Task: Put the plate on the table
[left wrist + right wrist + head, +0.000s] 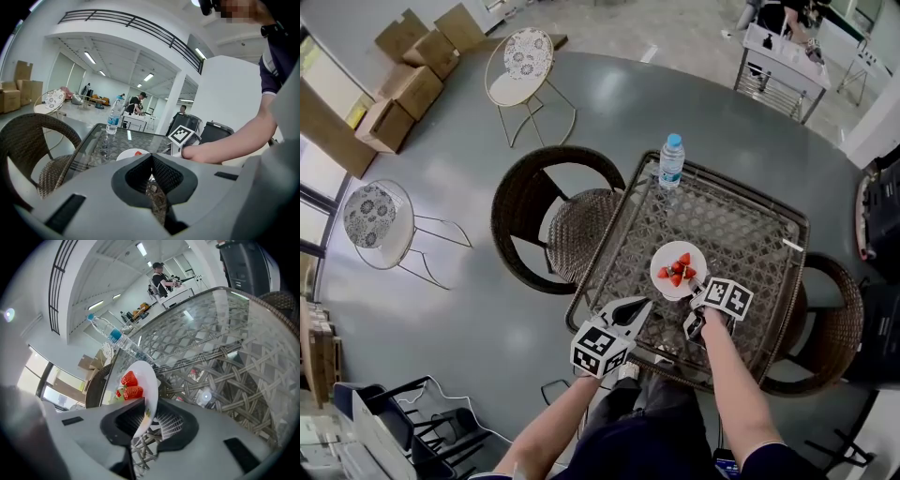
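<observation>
A white plate (678, 270) with several red strawberries (130, 379) is over the near middle of the glass-topped wicker table (750, 225). My right gripper (698, 285) is shut on the plate's near rim; in the right gripper view the rim (149, 394) runs between the two pads. Whether the plate touches the glass I cannot tell. My left gripper (639, 305) hovers over the table's near left edge, left of the plate, shut and empty (151, 159). The left gripper view shows the plate (127, 154) just beyond the jaw tips.
A water bottle (671, 161) stands at the table's far left corner. A wicker chair (546, 220) sits left of the table, another (832, 319) at its right. Two metal chairs (525, 66) and cardboard boxes (403, 84) stand farther off.
</observation>
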The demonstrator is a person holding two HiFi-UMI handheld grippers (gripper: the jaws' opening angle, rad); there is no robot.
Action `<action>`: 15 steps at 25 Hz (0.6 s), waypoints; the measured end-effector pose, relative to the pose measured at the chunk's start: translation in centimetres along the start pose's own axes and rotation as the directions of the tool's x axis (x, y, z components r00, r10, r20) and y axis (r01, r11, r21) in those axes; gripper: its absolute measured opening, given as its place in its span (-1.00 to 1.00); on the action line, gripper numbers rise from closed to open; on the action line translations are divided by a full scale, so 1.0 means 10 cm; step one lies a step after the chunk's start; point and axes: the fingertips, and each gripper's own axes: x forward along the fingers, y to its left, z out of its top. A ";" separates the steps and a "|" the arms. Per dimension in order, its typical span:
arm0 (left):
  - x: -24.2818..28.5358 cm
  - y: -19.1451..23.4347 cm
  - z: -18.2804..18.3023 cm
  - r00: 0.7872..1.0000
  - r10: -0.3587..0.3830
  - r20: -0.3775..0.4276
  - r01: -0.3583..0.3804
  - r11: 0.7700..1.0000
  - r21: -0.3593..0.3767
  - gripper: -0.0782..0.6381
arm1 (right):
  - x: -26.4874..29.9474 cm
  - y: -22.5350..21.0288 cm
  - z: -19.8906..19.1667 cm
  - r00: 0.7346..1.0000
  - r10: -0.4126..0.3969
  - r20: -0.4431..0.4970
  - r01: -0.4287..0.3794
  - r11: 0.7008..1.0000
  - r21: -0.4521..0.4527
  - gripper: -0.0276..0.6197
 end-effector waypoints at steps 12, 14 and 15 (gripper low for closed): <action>-0.07 -0.07 0.00 0.999 -0.033 0.006 0.033 0.999 0.004 -0.76 | 0.00 -0.07 0.00 0.994 -0.100 0.047 0.100 0.995 0.002 -0.68; -0.09 -0.07 0.00 0.999 -0.036 0.006 0.036 0.999 0.002 -0.76 | 0.00 -0.08 0.01 0.991 -0.118 0.058 0.117 0.993 0.009 -0.68; -0.10 -0.06 -0.01 0.999 -0.037 0.006 0.037 0.999 0.002 -0.76 | 0.00 -0.08 0.01 0.990 -0.126 0.063 0.125 0.992 0.011 -0.68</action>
